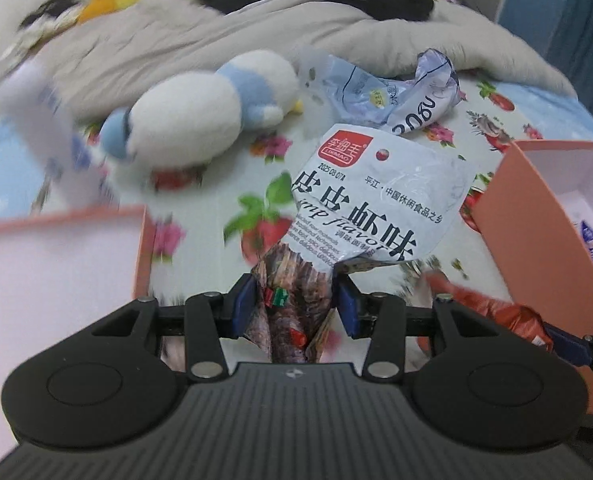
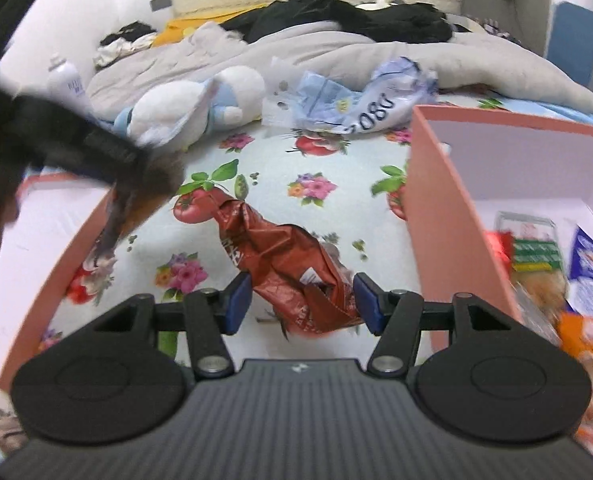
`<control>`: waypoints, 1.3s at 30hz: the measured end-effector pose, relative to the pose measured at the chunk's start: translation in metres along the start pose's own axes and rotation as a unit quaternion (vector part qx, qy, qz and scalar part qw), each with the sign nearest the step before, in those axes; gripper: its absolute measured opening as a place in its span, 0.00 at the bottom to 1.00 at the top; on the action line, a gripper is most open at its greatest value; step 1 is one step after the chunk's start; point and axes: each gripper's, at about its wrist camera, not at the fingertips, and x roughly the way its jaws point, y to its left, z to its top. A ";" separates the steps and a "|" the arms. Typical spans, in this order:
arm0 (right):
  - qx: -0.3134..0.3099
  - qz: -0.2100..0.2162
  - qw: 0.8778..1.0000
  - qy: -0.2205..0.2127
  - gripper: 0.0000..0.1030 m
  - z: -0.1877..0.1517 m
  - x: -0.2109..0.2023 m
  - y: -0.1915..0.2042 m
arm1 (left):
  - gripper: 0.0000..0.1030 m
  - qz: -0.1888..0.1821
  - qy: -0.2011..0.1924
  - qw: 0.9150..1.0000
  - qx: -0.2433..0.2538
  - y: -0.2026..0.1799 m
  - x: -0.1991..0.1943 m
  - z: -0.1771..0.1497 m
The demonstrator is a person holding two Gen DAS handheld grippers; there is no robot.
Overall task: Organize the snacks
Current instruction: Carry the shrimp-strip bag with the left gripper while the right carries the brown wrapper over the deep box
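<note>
Floral bedsheet (image 2: pixel 280 168), pale blue with tomatoes and flowers; bed serves as the work surface. Motion blur in both views.

Nearest, left wrist view: left gripper (image 1: pixel 294 304), blue pads part-closed and pressing on the dark printed end of one white snack packet (image 1: pixel 360 208). Packet stands up toward 12 o'clock, red logo square at its top, black Chinese lettering and "flavor" readable.

Nearest, right wrist view: right gripper (image 2: pixel 302 300), jaws about half apart, pads closed on the crumpled end of one red snack packet (image 2: pixel 280 264), which trails toward 11 o'clock above the sheet.

Boxes, count two, both pink with white insides. Left box (image 1: pixel 142 248) at 9 o'clock, shallow; no snacks visible in the part shown. Right box (image 2: pixel 436 216) at 3 o'clock, tall-walled.

Mid-distance, 11 o'clock: one white-and-blue plush toy (image 1: pixel 200 108) lying on its side. At 12 to 1 o'clock: one crumpled pale blue bag (image 1: pixel 396 96), digits printed on it.

Far: grey quilt (image 1: pixel 176 40), black clothing (image 2: pixel 336 16) heaped on it, yellow fabric beside.

View differences: only the right view shows the right box's contents, roughly three packets, one clear with green label (image 2: pixel 536 248), one blue-white (image 2: pixel 592 268), one orange (image 2: pixel 584 332), all blurred. It alone shows one white spray bottle (image 2: pixel 66 80) at 10 o'clock and the left gripper as a dark blur. The left view catches the red packet and right gripper's tip at 4 o'clock.
</note>
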 end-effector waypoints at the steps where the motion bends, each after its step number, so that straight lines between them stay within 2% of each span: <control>1: 0.005 0.000 1.000 0.000 0.57 -0.002 -0.007 -0.002 | 0.48 0.000 0.000 1.000 -0.011 0.000 -0.007 -0.011; 7: 0.030 0.001 0.999 -0.010 0.57 -0.014 -0.040 -0.006 | 0.48 -0.002 -0.011 0.999 -0.049 -0.006 -0.038 -0.063; 11: 0.048 0.012 0.999 0.001 0.57 -0.019 -0.059 -0.011 | 0.48 -0.003 -0.016 0.997 -0.077 -0.012 -0.057 -0.090; 15: 0.056 0.015 0.998 -0.007 0.57 -0.021 -0.086 -0.016 | 0.48 -0.011 -0.023 0.992 -0.127 -0.012 -0.081 -0.109; 17: 0.056 0.022 0.998 -0.014 0.57 -0.020 -0.101 -0.018 | 0.48 0.004 -0.032 0.991 -0.130 -0.017 -0.097 -0.111; 23: 0.053 0.023 0.998 -0.031 0.57 -0.022 -0.140 -0.022 | 0.48 -0.010 -0.062 0.989 -0.136 -0.030 -0.147 -0.112; 27: 0.065 0.021 0.997 -0.041 0.57 -0.026 -0.167 -0.030 | 0.48 -0.023 -0.067 0.988 -0.135 -0.043 -0.172 -0.120; 34: 0.066 0.005 0.997 -0.051 0.57 -0.027 -0.198 -0.046 | 0.48 -0.044 -0.060 0.989 -0.128 -0.071 -0.189 -0.135; 39: 0.074 -0.020 0.995 -0.066 0.57 -0.022 -0.210 -0.063 | 0.48 -0.065 -0.067 0.987 -0.129 -0.091 -0.195 -0.126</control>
